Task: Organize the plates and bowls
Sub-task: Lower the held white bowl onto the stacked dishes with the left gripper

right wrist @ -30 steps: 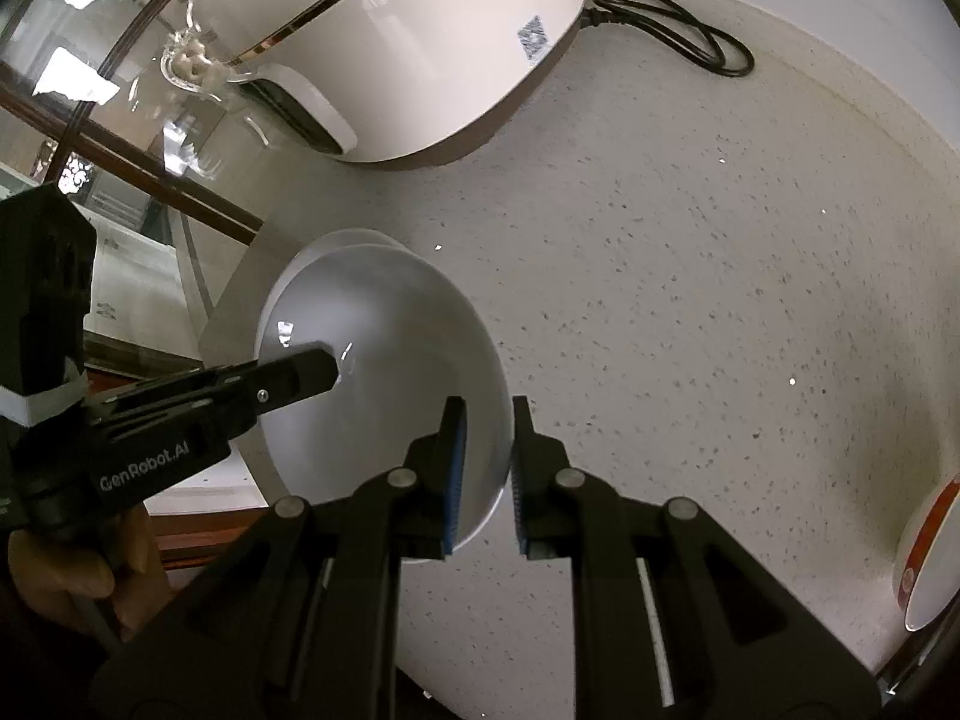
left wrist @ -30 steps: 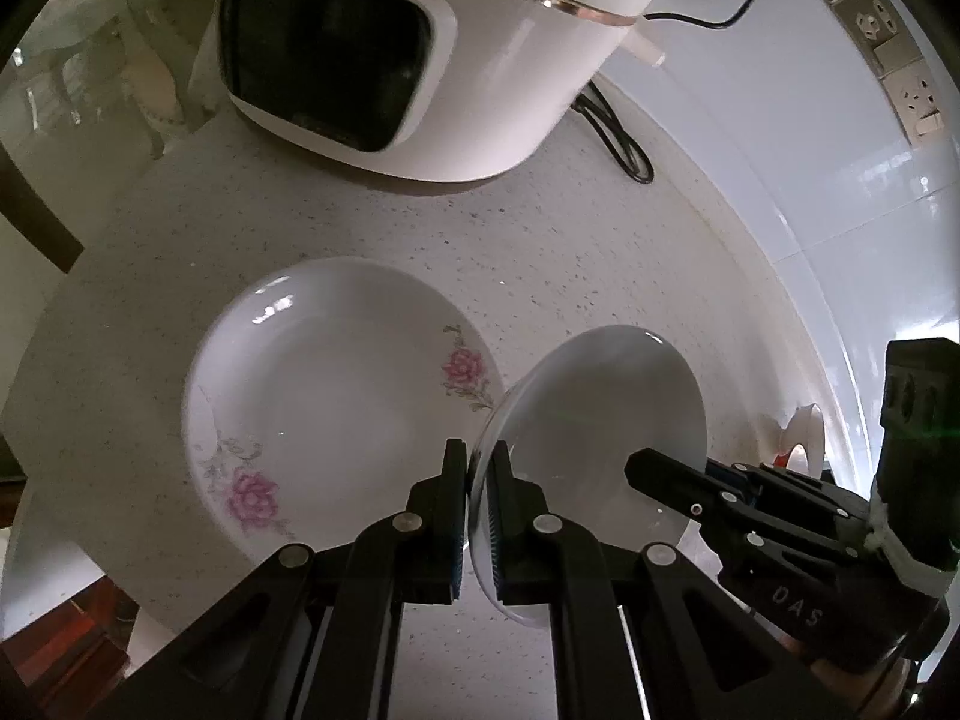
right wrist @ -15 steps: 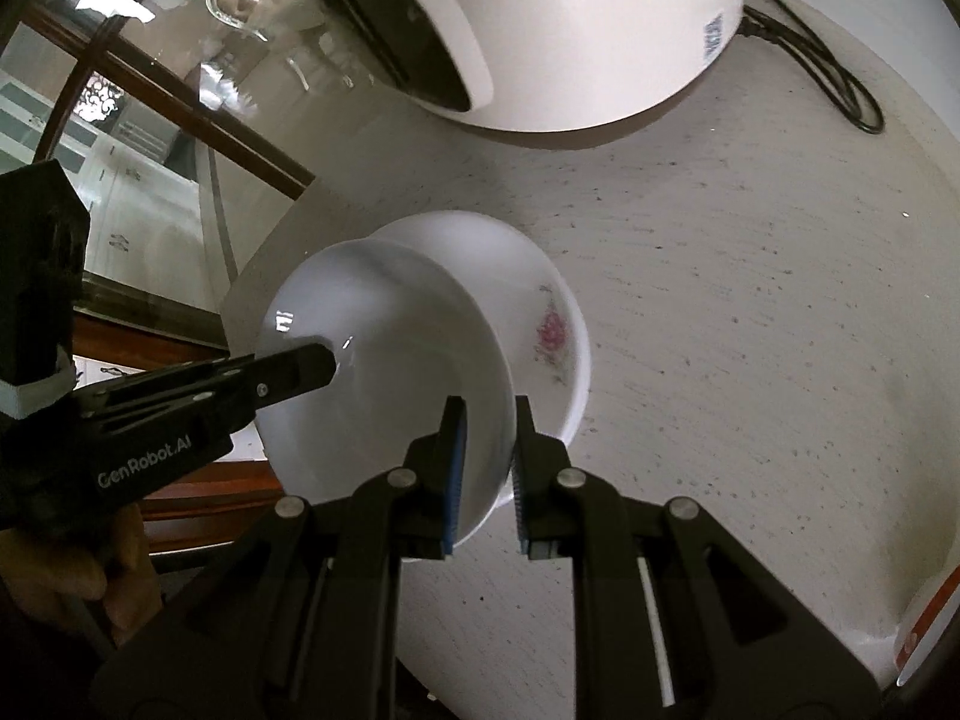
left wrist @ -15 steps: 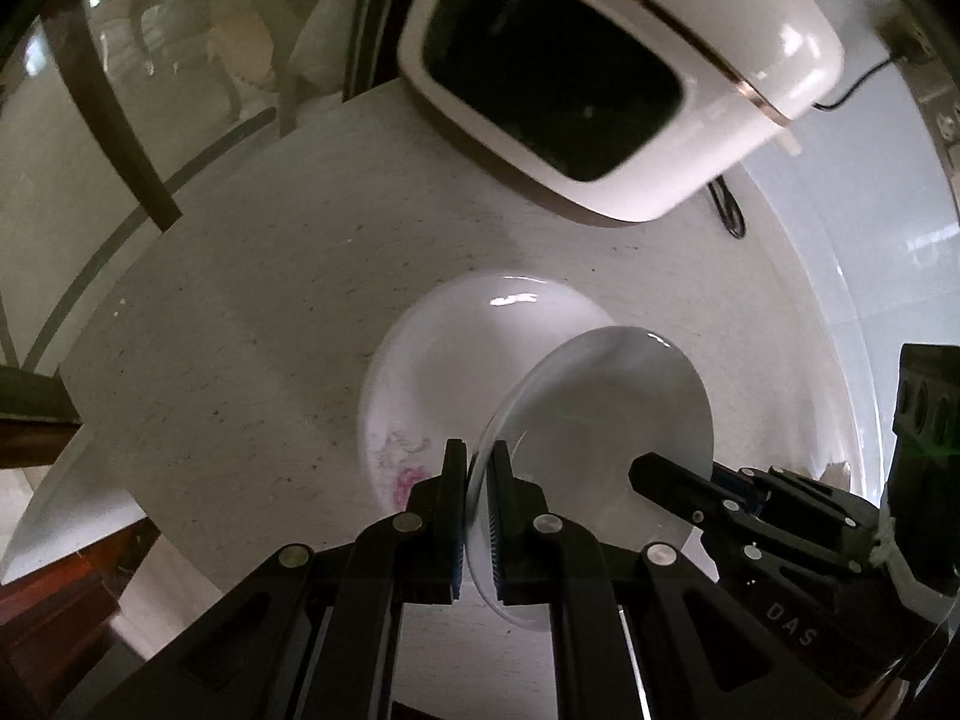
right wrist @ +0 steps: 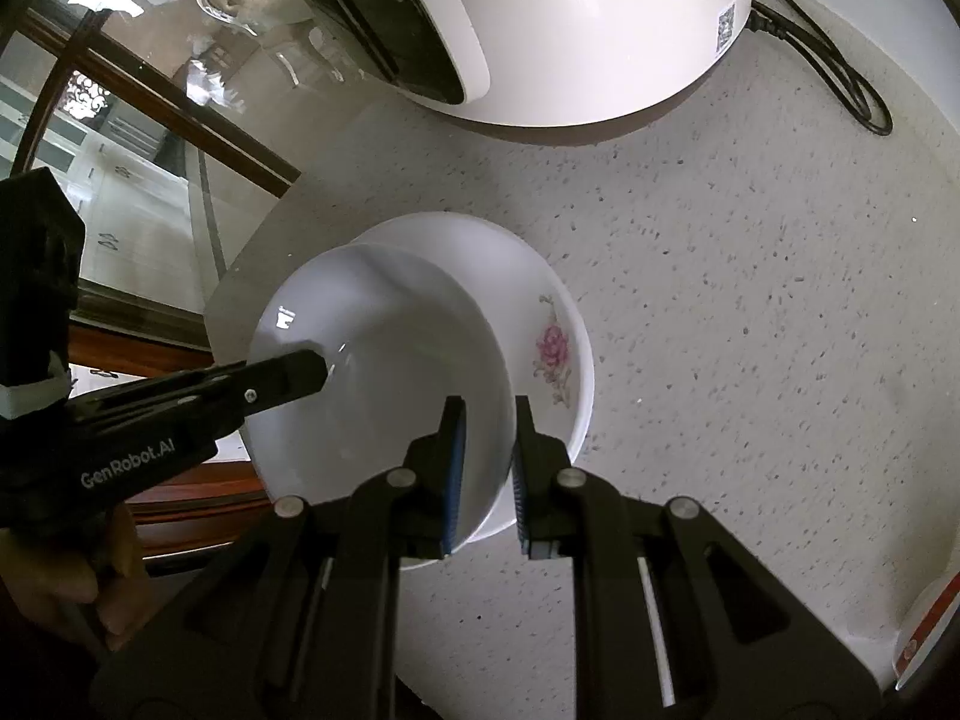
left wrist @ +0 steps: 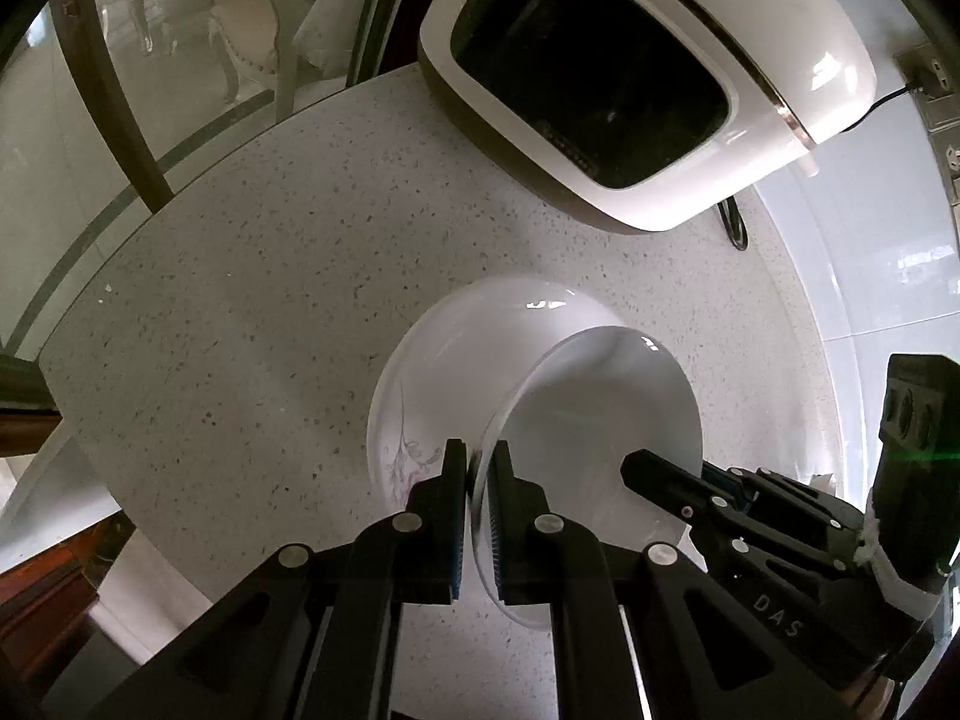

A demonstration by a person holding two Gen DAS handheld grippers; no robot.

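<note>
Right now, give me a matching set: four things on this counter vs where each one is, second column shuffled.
1. white bowl
2. floral dish
3. rice cooker
4. black cord

A. looped on the counter, running from the rice cooker
B. lying on the counter beneath the held bowl
C. rim pinched by left claw and right claw
D. standing at the back of the counter

Pairs: 1-C, 2-B, 3-D, 4-A

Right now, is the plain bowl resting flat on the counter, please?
No, the plain bowl is held tilted above the flowered plate by both tools.
</note>
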